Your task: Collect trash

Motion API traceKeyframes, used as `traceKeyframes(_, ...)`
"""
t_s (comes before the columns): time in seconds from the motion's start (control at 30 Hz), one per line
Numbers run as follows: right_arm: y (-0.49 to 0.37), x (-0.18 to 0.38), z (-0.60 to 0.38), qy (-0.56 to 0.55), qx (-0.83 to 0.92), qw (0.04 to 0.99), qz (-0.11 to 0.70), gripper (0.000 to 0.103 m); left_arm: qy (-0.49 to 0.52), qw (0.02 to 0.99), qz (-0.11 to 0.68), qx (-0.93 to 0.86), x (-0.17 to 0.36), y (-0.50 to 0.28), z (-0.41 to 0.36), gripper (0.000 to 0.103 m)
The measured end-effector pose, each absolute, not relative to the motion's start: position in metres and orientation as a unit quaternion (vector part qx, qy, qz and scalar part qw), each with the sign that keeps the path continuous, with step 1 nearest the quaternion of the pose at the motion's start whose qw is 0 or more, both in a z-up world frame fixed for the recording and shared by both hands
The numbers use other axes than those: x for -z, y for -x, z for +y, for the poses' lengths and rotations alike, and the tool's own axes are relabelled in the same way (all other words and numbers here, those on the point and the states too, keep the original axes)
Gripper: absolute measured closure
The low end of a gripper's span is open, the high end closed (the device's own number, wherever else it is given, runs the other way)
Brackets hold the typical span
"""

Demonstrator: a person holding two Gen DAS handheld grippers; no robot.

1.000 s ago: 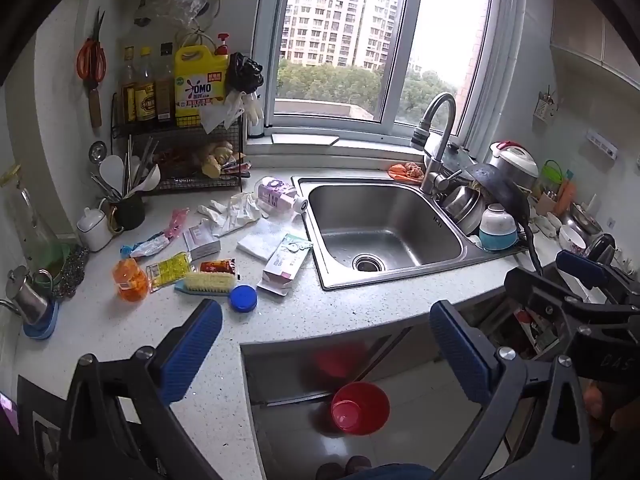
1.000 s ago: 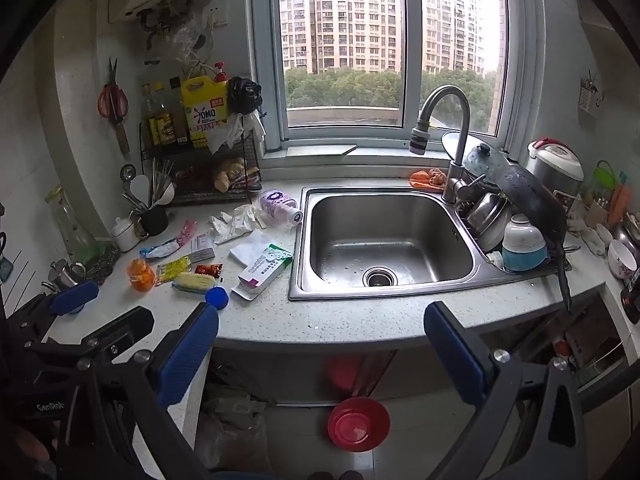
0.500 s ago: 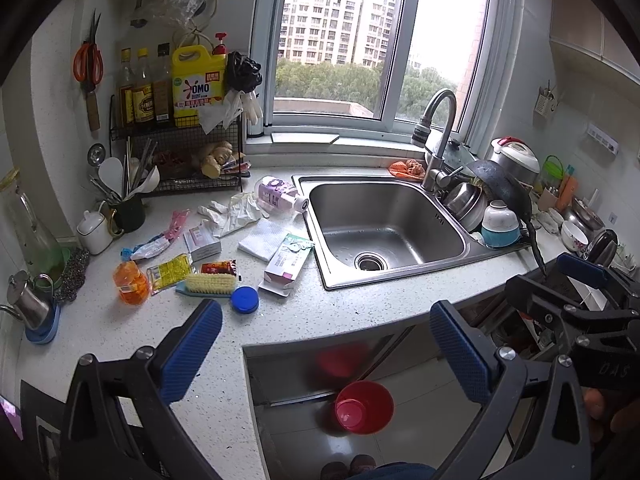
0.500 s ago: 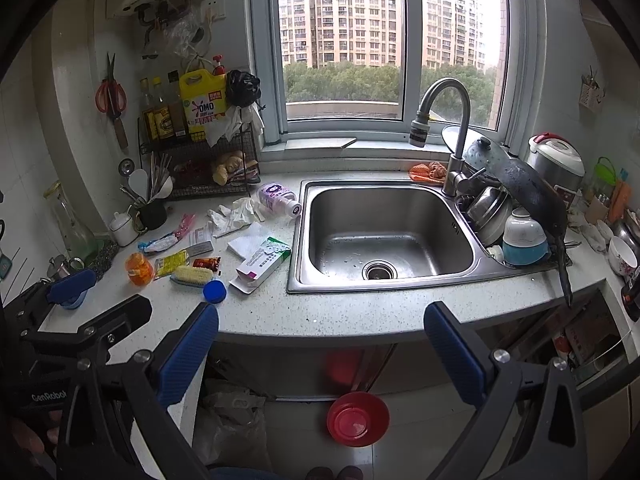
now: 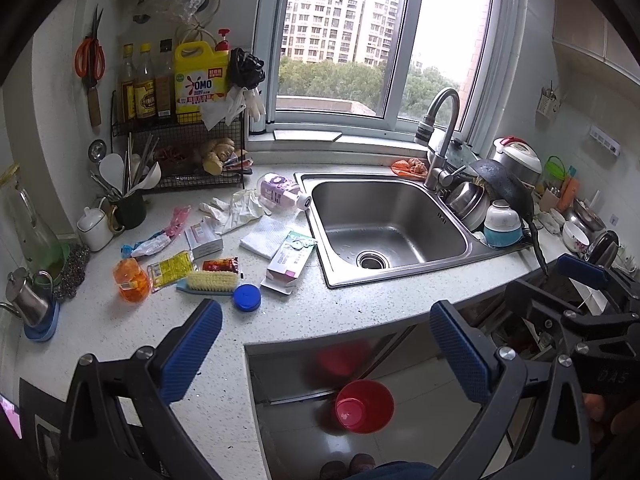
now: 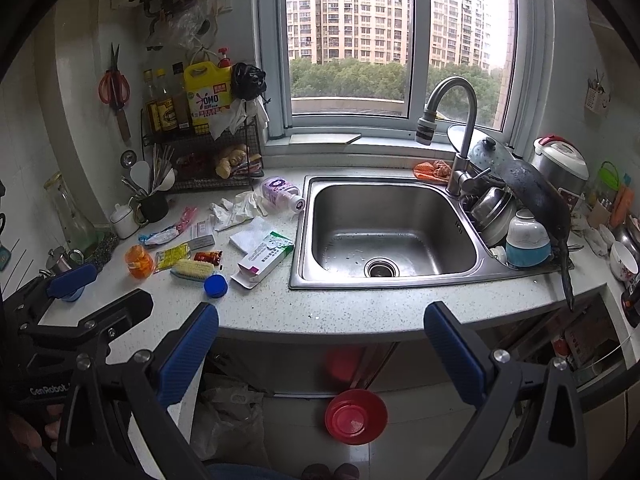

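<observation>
Trash spread on the counter (image 5: 360, 300) left of the sink (image 5: 384, 224) — wrappers (image 5: 170, 266), a blue cap (image 5: 247, 297), a flat carton (image 5: 290, 258), a crumpled tissue (image 5: 236, 208). Red bin (image 5: 364, 406) on the floor below the counter edge. Nothing gripped yet. Best to start with the nearest piece, the cap; come in low, pinch across its rim. Left gripper (image 5: 324, 344) spread wide, empty, held back over the counter edge. Right gripper (image 6: 320, 344) likewise agape and empty — level, aimed at the sink.
</observation>
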State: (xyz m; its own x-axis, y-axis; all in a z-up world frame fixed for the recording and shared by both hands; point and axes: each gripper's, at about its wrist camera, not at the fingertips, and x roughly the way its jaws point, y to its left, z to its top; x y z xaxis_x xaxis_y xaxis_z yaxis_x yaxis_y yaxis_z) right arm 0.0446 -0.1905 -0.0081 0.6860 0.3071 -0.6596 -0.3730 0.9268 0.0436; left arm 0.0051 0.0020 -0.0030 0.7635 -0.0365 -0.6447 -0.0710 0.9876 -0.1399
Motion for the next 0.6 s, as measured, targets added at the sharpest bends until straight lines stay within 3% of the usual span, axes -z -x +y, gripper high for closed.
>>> traceKeyframes(0.6,-0.0416,0.0091,-0.1938,0.055,-0.185,0.917,0.350,0.000,0.078,0.935,0.345,-0.006,0.0065,-0.0007,-0.0045,0.000)
